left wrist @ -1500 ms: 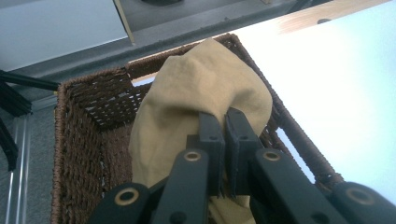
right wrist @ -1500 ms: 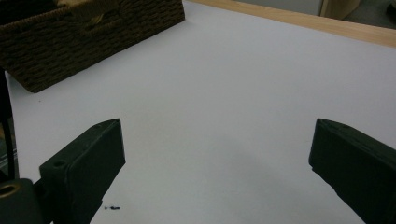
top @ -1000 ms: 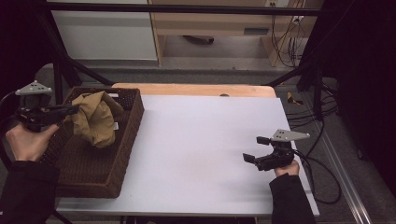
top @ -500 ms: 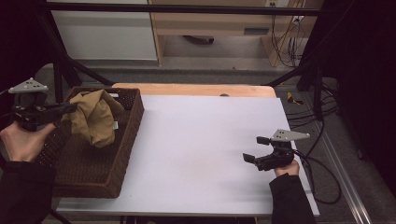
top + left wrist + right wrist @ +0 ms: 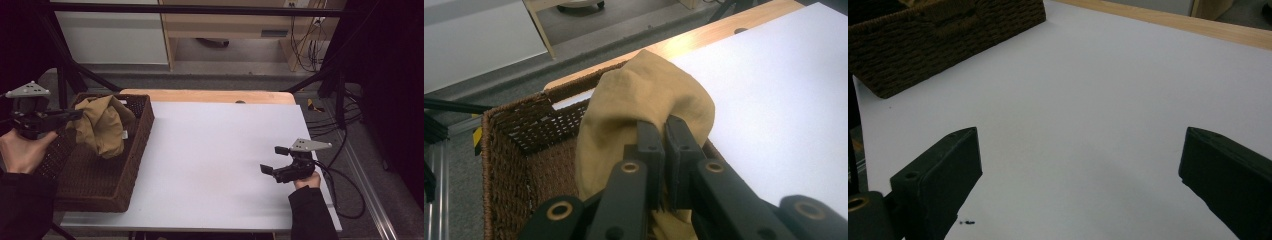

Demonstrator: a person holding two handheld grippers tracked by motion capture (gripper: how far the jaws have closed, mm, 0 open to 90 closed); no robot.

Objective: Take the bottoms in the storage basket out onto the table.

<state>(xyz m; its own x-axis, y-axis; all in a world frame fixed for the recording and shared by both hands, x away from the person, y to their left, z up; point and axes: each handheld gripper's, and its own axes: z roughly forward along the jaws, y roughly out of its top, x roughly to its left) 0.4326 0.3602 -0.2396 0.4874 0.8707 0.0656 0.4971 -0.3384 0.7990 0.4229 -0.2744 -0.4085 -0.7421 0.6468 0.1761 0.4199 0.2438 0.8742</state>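
A tan cloth (image 5: 102,125) hangs bunched over the far end of a brown wicker basket (image 5: 100,185) at the table's left. My left gripper (image 5: 76,114) reaches in from the left at basket-rim height and is shut on a fold of the cloth. In the left gripper view its jaws (image 5: 663,129) stand pressed together, with the cloth (image 5: 644,90) pinched between them and draped around them above the basket (image 5: 514,150). My right gripper (image 5: 271,160) rests low over the white table (image 5: 215,150) at the right, open with nothing between its jaws (image 5: 1078,145).
The basket's woven side (image 5: 948,35) lies well to the left of my right gripper. A wooden strip (image 5: 210,96) runs along the table's far edge. Cables (image 5: 345,170) trail off the right side. Black frame bars (image 5: 70,75) stand behind the basket.
My left gripper has drifted slightly to the left and up with the cloth still in its jaws. My right gripper has kept still.
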